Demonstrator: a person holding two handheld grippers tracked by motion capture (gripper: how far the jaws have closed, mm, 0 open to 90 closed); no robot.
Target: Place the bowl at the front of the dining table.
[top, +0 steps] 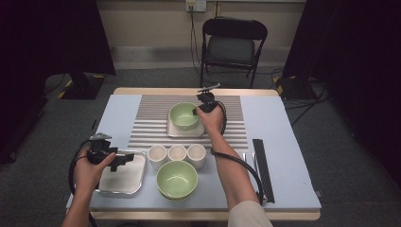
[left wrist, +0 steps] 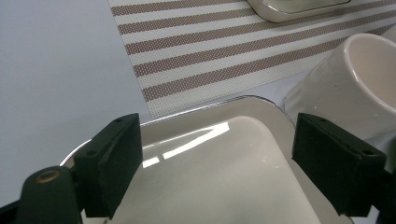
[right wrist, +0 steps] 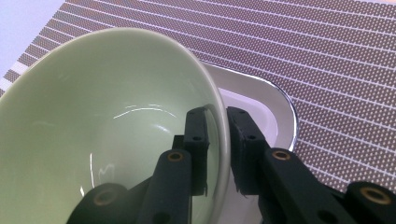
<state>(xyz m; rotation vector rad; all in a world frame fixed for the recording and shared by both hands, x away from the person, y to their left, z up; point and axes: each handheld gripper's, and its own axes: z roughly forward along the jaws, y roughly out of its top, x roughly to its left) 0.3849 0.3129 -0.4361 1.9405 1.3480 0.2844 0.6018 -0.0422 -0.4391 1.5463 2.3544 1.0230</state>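
From the high view, the right gripper [top: 196,110] sits at the far green bowl [top: 183,115], at the bowl's three o'clock rim, and that bowl stands on a small square plate [top: 173,131] on the striped mat [top: 151,124]. The left gripper [top: 124,158] hangs over the near-left tray [top: 124,181], at about nine o'clock from the three white cups [top: 177,153]. A second green bowl [top: 177,179] waits at six o'clock from those cups, and a dark strip [top: 263,169] lies along the right side of the table [top: 279,137].

In the left gripper view, the jaws are spread wide with nothing between them, over the tray [left wrist: 224,154]; one cup [left wrist: 348,84] stands at two o'clock.

In the right gripper view, the bowl wall [right wrist: 93,140] runs between the two jaws, one inside, one outside (a sliver of gap shows beside the outer pad), so I cannot tell whether they press. The plate [right wrist: 275,107] peeks out at three o'clock.
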